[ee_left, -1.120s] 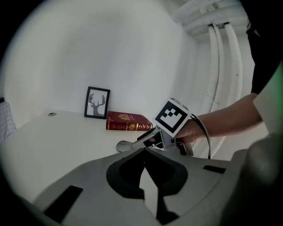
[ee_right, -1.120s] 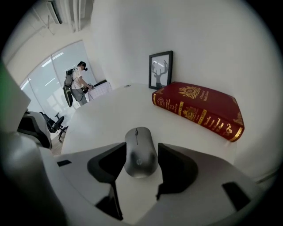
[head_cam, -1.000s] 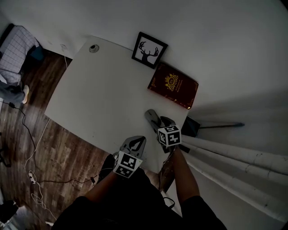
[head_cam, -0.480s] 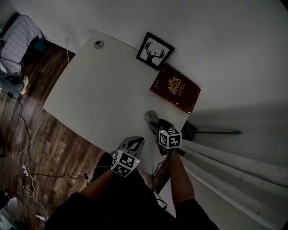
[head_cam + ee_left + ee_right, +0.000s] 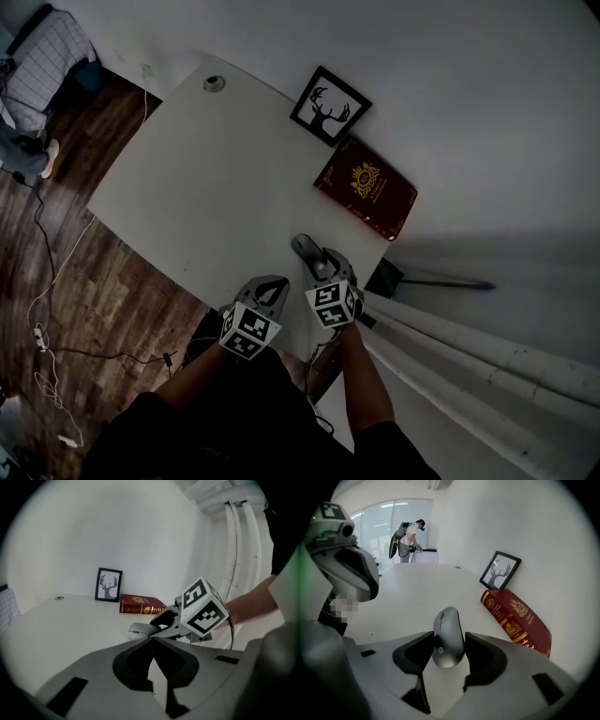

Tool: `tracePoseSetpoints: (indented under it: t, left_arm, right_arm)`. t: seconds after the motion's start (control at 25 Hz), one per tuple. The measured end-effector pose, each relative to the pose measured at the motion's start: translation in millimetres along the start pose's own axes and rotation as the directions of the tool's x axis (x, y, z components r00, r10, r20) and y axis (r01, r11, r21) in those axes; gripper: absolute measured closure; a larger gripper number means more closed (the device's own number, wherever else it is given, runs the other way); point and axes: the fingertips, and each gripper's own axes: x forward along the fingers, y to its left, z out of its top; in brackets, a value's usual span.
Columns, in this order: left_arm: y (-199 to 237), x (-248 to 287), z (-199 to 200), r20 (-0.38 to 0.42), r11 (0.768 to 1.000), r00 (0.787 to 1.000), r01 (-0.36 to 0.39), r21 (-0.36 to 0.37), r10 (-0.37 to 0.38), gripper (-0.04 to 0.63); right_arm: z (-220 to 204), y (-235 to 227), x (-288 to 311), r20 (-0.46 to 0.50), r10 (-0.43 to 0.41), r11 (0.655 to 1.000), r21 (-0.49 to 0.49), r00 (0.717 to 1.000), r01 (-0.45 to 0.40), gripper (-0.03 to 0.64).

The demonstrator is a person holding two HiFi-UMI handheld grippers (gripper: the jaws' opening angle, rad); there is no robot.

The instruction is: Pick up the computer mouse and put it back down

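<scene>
The grey computer mouse (image 5: pixel 307 251) sits between the jaws of my right gripper (image 5: pixel 319 267), near the white table's (image 5: pixel 187 169) near right corner. In the right gripper view the mouse (image 5: pixel 448 637) shows its top, and both pads touch its sides; the jaws of the right gripper (image 5: pixel 448 644) have just been closing on it. Whether it rests on the table or hangs just above I cannot tell. My left gripper (image 5: pixel 267 289) hovers at the table's near edge, shut and empty. From the left gripper (image 5: pixel 153 641), the mouse (image 5: pixel 139 631) lies just ahead.
A dark red book (image 5: pixel 366 187) lies at the table's far right, with a framed deer picture (image 5: pixel 330 105) standing beyond it. White pipes (image 5: pixel 469 356) run along the wall on the right. Cables lie on the wood floor (image 5: pixel 56 309) to the left.
The right gripper has rolled about its own axis, so its marker cube shows a different face. The mouse stays between its jaws. The left gripper has kept still.
</scene>
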Motion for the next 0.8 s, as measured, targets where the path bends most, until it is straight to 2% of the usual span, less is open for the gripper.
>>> tracePoseSetpoints:
  t: [0.2, 0.28, 0.36, 0.4, 0.48, 0.56, 0.64, 0.8]
  left_arm:
    - [27.5, -0.3, 5.9, 0.005, 0.999, 0.999, -0.052, 0.016, 0.052, 0.594]
    - [35.8, 1.4, 10.3, 0.003, 0.997, 0.999, -0.050, 0.064, 0.050, 0.594]
    - [40.4, 5.7, 16.4, -0.002, 0.988, 1.000, -0.014, 0.154, 0.015, 0.594]
    - [41.1, 8.9, 19.3, -0.013, 0.977, 1.000, 0.015, 0.213, -0.012, 0.594]
    - [42.9, 17.5, 22.3, -0.062, 0.939, 0.997, 0.066, 0.338, -0.048, 0.594]
    - [48.8, 28.0, 21.7, -0.129, 0.904, 0.991, 0.090, 0.418, -0.039, 0.594]
    - [54.1, 38.1, 22.8, -0.176, 0.895, 0.984, 0.108, 0.433, -0.033, 0.594]
    - [53.0, 54.8, 26.9, -0.214, 0.877, 0.975, 0.157, 0.454, -0.064, 0.594]
  right_arm:
    - [-0.1, 7.6, -2.0, -0.002, -0.020, 0.993, -0.120, 1.000, 0.020, 0.405]
    - [0.0, 11.8, -3.3, 0.000, -0.027, 0.985, -0.169, 1.000, 0.026, 0.413]
    - [-0.2, 15.5, -3.9, 0.001, -0.027, 0.978, -0.205, 1.000, 0.027, 0.414]
    - [-0.6, 16.9, -4.0, 0.001, -0.027, 0.976, -0.218, 1.000, 0.027, 0.414]
    - [-1.6, 19.0, -4.3, 0.001, -0.025, 0.973, -0.230, 1.000, 0.025, 0.416]
    - [-2.6, 20.8, -4.6, 0.006, -0.022, 0.973, -0.231, 1.000, 0.023, 0.416]
    - [-3.2, 21.8, -5.0, 0.009, -0.020, 0.972, -0.234, 1.000, 0.022, 0.416]
    - [4.6, 22.6, -10.0, 0.008, -0.016, 0.967, -0.254, 1.000, 0.017, 0.416]
